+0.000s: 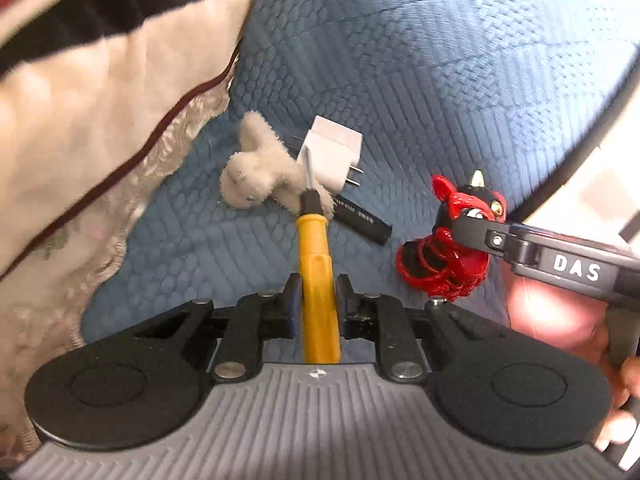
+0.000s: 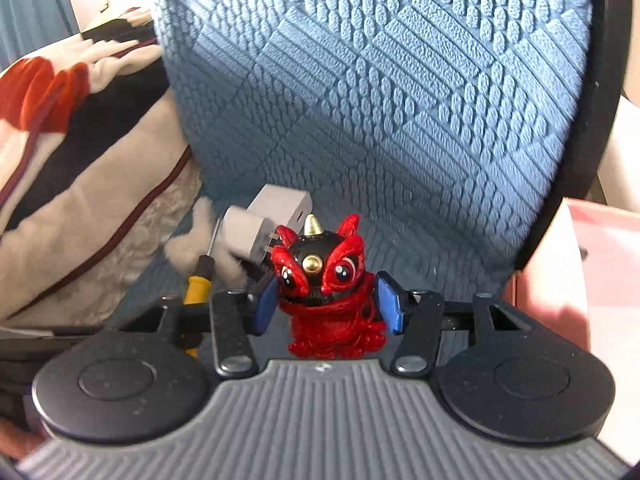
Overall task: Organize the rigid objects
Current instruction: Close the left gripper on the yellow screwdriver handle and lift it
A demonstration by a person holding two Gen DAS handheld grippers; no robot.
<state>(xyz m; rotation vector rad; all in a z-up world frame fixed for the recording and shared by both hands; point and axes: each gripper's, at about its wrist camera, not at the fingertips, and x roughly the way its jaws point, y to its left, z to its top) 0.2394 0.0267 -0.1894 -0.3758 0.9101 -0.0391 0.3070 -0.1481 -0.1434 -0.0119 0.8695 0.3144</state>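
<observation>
At frame centre the left gripper (image 1: 316, 300) clamps a yellow screwdriver (image 1: 316, 280), tip over a plush toy (image 1: 256, 184) and white charger (image 1: 334, 152); red lion figurine (image 1: 444, 256) right.

On the blue quilted cushion (image 1: 400, 60) lie one yellow-handled screwdriver (image 1: 316, 272), one white plastic plug adapter (image 1: 332, 152) and one black cylindrical tube (image 1: 362, 220). There is also one red-and-black lion figurine (image 2: 326, 288) and one fluffy white plush toy (image 1: 256, 176).

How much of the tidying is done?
Nothing looks put away yet. In hand: the left claw grips the yellow screwdriver, and the right claw sits around the red lion toy, pads not clearly touching. Left on the blue mat: white charger, black tube, fluffy toy.
</observation>
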